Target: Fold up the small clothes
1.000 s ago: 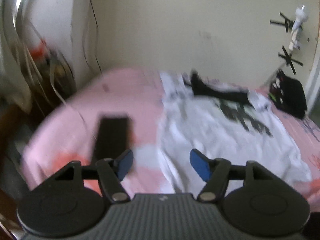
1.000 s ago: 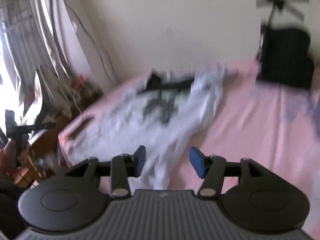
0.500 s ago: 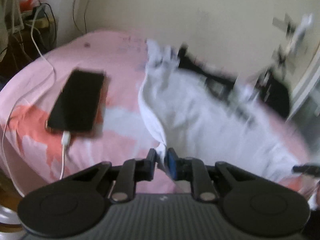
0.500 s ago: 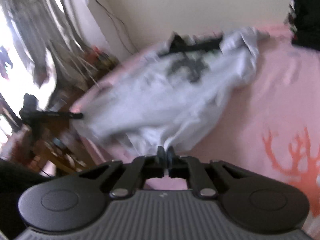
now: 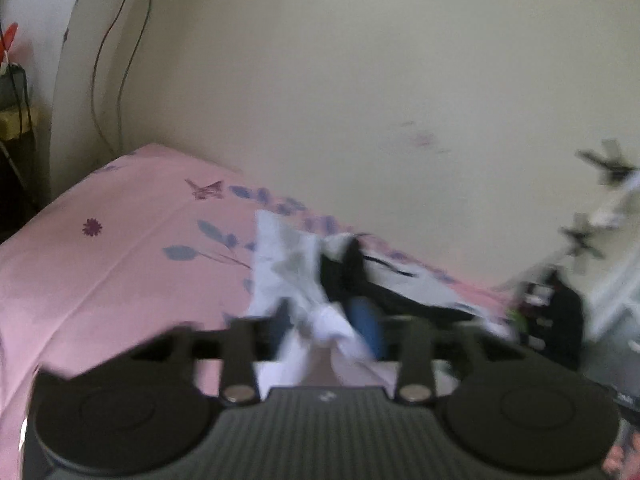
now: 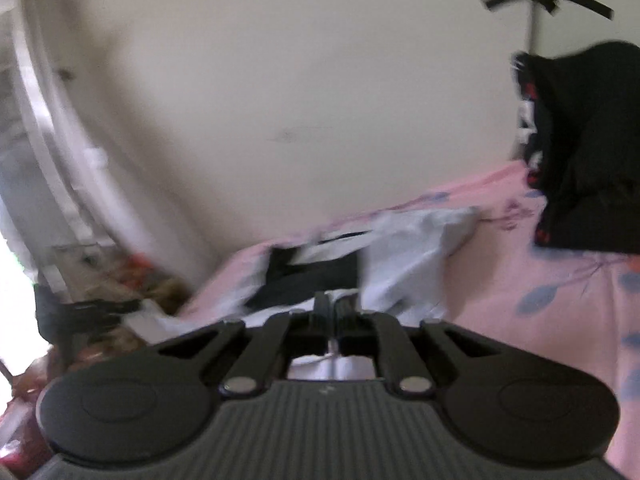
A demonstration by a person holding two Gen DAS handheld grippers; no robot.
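The bed, under a pink sheet printed with blue leaves and a butterfly, fills the lower half of both views and runs back to a cream wall. On it lies the shirt, white with a black collar band. In the right view it spreads from 9 o'clock, where its far edge nears the bed's side, to about 1 o'clock, so its long axis runs across the jaws rather than away from them. A black bag sits at 2 o'clock against the wall, well apart from the shirt.

Both grippers are at the shirt's near hem, which has been carried up towards the collar. The right gripper has its jaws pinched together on a thin fold of white cloth. The left gripper has just been opening; a bunch of hem stands between the blue pads, and through the blur the pads look clear of it. Judging by this, the fold is being laid down and the right jaws have yet to let go.
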